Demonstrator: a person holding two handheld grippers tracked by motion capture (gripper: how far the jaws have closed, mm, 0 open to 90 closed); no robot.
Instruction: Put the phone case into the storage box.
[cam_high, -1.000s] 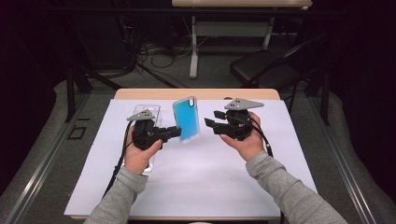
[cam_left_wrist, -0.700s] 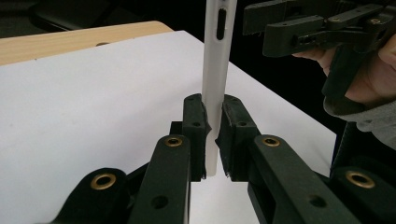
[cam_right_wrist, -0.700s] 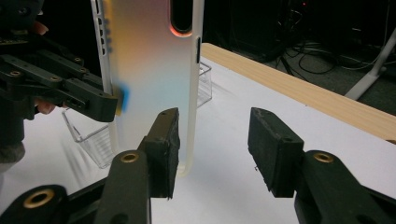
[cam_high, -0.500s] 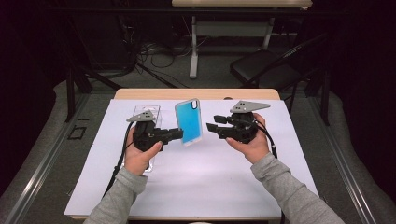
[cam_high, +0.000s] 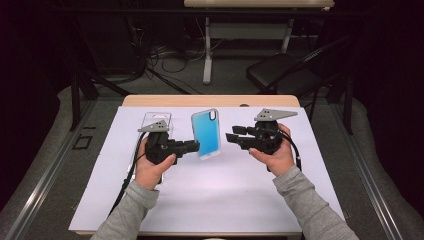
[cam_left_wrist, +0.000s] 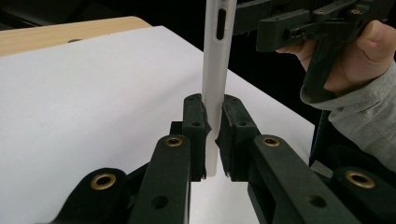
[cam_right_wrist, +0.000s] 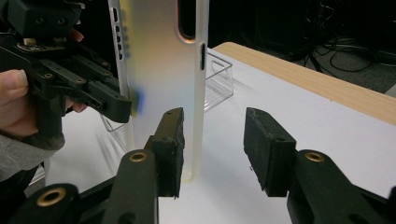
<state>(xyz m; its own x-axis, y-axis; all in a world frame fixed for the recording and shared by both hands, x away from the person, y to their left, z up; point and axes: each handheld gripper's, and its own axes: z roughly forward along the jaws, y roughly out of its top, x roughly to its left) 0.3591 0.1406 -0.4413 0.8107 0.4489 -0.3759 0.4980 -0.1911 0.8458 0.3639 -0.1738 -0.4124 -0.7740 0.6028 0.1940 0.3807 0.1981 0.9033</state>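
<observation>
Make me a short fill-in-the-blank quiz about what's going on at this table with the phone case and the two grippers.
1. The left gripper is shut on the edge of the blue ____.
2. The phone case is held ____, not lying flat.
3. The right gripper has its jaws ____, with no pad on the case.
4. The clear plastic box rests on the ____ table cover.

Missing words: phone case; upright; open; white
</observation>
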